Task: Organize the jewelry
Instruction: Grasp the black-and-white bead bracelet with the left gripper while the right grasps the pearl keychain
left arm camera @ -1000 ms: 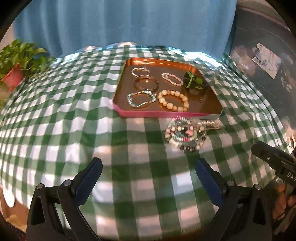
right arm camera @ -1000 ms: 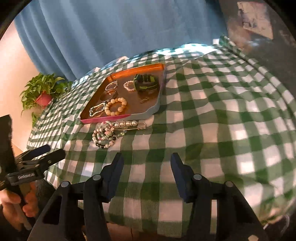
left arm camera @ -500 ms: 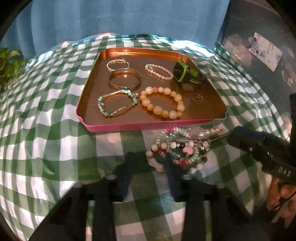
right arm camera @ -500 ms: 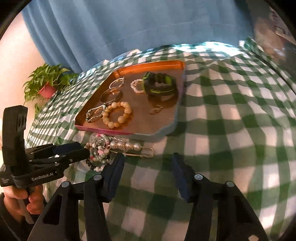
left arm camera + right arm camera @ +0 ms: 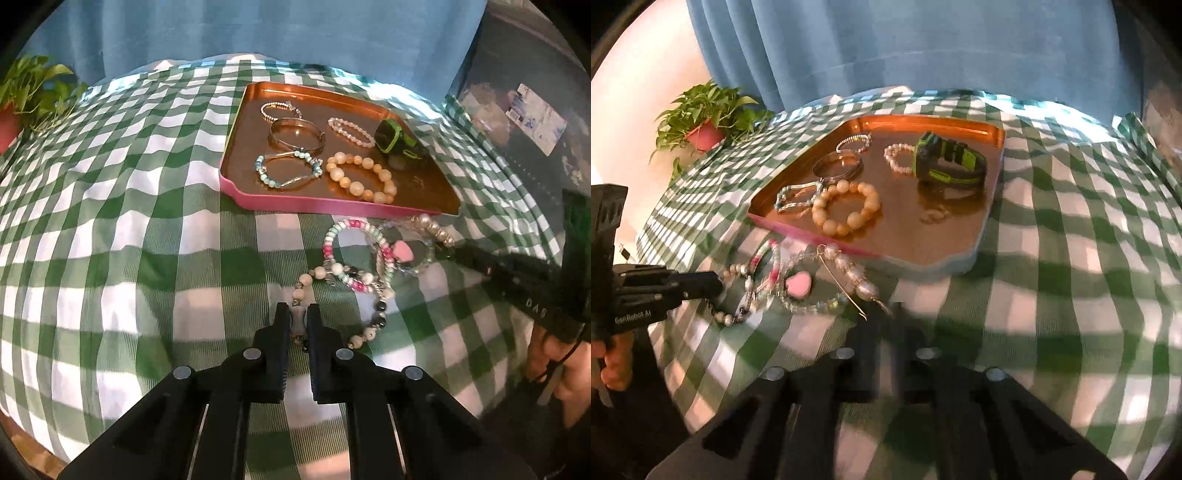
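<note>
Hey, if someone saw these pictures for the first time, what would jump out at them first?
Probably the tangle of beaded bracelets on the green checked tablecloth, just in front of the copper tray. The left claw is closing on a bead strand at the tangle's near end, with the right claw at its far end. On the tray, a black-and-green watch stands out among neatly laid bracelets.

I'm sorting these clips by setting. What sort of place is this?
Probably a room at home: a table under a green checked tablecloth, a blue curtain behind it, and a potted plant by the wall.
</note>
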The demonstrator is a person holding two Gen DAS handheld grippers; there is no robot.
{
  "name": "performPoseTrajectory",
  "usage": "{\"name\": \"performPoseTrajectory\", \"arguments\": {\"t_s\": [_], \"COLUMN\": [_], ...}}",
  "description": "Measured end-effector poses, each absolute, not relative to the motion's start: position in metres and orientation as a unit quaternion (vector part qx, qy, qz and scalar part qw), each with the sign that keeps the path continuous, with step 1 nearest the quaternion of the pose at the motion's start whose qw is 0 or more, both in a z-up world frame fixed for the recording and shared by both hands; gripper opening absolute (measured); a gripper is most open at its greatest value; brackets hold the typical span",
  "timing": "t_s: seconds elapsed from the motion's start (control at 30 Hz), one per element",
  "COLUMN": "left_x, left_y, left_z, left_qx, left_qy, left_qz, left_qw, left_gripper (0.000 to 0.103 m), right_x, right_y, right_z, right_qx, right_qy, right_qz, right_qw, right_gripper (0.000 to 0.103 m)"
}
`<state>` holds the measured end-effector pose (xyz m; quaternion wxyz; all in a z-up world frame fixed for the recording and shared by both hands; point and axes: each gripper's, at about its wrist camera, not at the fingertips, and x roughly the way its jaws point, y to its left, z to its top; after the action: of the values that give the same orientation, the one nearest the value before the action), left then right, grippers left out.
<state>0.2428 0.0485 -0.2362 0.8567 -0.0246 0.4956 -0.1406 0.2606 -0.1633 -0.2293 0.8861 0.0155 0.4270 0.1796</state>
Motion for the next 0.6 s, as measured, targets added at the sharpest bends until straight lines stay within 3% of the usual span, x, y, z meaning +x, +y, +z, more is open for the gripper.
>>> {"name": "performPoseTrajectory", "arguments": {"t_s": [0.23,0.3,0.37,0.4,0.5,0.6], "left_x": [0.249,0.255,0.259,0.259,0.259,0.26], "left_y": [0.056,0.054,0.052,0.05,0.042,0.043], "left_z": [-0.238,-0.241,-0.242,-0.242,-0.242,-0.243], "left_qx": [-0.047,-0.054,-0.05,-0.047,-0.033,-0.043], "left_qy": [0.509,0.514,0.511,0.509,0.493,0.482], "left_qz": [-0.141,-0.143,-0.146,-0.149,-0.163,-0.168], "left_qw": [0.848,0.844,0.846,0.847,0.854,0.859], "left_gripper": [0.014,0.015,0.018,0.022,0.032,0.031], "right_x": [0.235,0.241,0.253,0.26,0.272,0.275], "right_y": [-0.153,-0.153,-0.151,-0.149,-0.14,-0.137], "right_z": [-0.217,-0.213,-0.213,-0.216,-0.225,-0.229], "right_qx": [-0.007,-0.002,-0.002,-0.007,-0.039,-0.052], "right_qy": [0.422,0.414,0.413,0.416,0.424,0.416], "right_qz": [0.193,0.19,0.189,0.193,0.194,0.194], "right_qw": [0.886,0.89,0.891,0.889,0.884,0.887], "right_gripper": [0.005,0.012,0.035,0.037,0.037,0.031]}}
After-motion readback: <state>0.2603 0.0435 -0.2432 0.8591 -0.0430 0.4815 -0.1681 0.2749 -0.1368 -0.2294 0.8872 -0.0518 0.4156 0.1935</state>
